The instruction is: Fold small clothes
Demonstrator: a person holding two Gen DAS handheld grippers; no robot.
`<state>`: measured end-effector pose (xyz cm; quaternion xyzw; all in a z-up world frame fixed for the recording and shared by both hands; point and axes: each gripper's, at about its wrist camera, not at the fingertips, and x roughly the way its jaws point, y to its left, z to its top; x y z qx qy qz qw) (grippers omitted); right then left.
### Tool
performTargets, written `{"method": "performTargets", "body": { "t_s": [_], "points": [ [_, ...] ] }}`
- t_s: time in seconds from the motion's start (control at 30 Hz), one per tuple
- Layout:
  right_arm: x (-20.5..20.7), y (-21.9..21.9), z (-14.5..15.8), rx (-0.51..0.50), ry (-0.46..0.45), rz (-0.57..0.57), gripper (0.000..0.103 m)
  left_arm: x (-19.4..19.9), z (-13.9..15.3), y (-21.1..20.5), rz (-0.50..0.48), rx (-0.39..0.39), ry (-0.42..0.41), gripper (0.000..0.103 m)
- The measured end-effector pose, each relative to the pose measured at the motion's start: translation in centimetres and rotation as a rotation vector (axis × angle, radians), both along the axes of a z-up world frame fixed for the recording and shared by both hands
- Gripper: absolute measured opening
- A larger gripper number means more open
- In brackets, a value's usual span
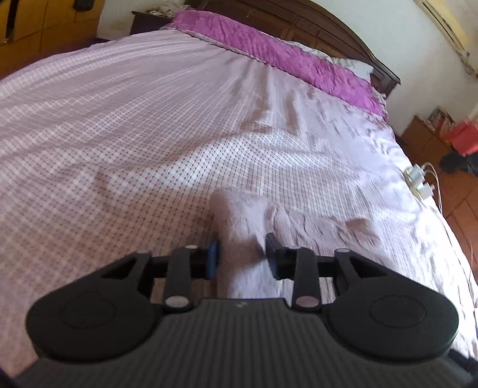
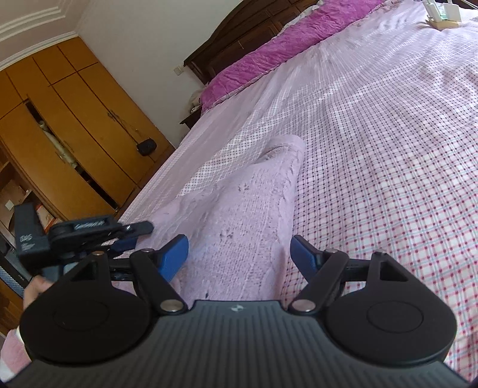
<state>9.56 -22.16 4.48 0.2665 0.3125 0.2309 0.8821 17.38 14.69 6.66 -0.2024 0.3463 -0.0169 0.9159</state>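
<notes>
A: How are the jaws standing?

B: The left gripper (image 1: 241, 257) is pinching the pink knit (image 1: 239, 235), its pads pressing the cloth from both sides. The right gripper (image 2: 240, 259) is standing spread, with the knit (image 2: 245, 215) running between its fingers; whether they are touching it, I cannot tell.

A: And where is the knit lying?

B: It is stretching out over the checked sheet (image 1: 119, 134) near the bed's edge. Farther off, a purple pillow (image 1: 286, 56) is lying against the dark headboard (image 1: 328, 27). In the right view, a wardrobe (image 2: 74, 125) is standing beside the bed.
</notes>
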Motion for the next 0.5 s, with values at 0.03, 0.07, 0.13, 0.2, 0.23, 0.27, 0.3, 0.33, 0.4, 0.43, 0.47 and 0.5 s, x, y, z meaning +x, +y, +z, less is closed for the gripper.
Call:
{"method": "performTargets", "body": {
  "t_s": [0.03,0.07,0.13,0.2,0.23,0.27,0.3,0.33,0.4,0.43,0.47,0.5],
  "points": [
    [-0.2,0.0,0.0,0.000,0.001,0.002,0.081,-0.8,0.3,0.1,-0.012,0.003,0.002,0.040],
    [-0.5,0.1,0.0,-0.003,0.002,0.005,0.081,-1.4,0.4,0.1,-0.024,0.005,0.004,0.040],
    [-0.8,0.3,0.0,-0.014,0.007,0.010,0.081,-2.8,0.8,0.1,-0.053,0.014,0.007,0.040],
    [-1.0,0.5,-0.2,-0.024,0.016,0.012,0.081,-4.1,0.9,-0.1,-0.077,0.026,0.012,0.041],
    [-1.1,0.6,-0.3,-0.029,0.024,0.013,0.081,-4.5,0.7,-0.4,-0.088,0.030,0.018,0.041],
    [-1.1,0.7,-0.5,-0.033,0.031,0.013,0.081,-4.8,0.5,-0.5,-0.098,0.035,0.029,0.041],
    [-1.3,0.7,-0.7,-0.038,0.039,0.014,0.081,-5.2,0.2,-0.7,-0.106,0.039,0.041,0.041],
    [-1.3,0.9,-0.9,-0.045,0.048,0.016,0.081,-5.6,-0.1,-0.8,-0.110,0.044,0.051,0.041],
    [-1.4,1.1,-1.4,-0.067,0.068,0.022,0.081,-6.2,-0.6,-1.0,-0.111,0.067,0.052,0.041],
    [-1.5,1.2,-1.6,-0.081,0.074,0.026,0.081,-6.4,-0.8,-1.0,-0.111,0.076,0.049,0.043],
    [-1.6,1.3,-1.8,-0.094,0.072,0.031,0.081,-6.6,-0.9,-1.0,-0.111,0.080,0.051,0.044],
    [-1.6,1.5,-1.8,-0.111,0.067,0.038,0.081,-6.6,-1.1,-0.9,-0.105,0.086,0.060,0.049]
  ]
}}
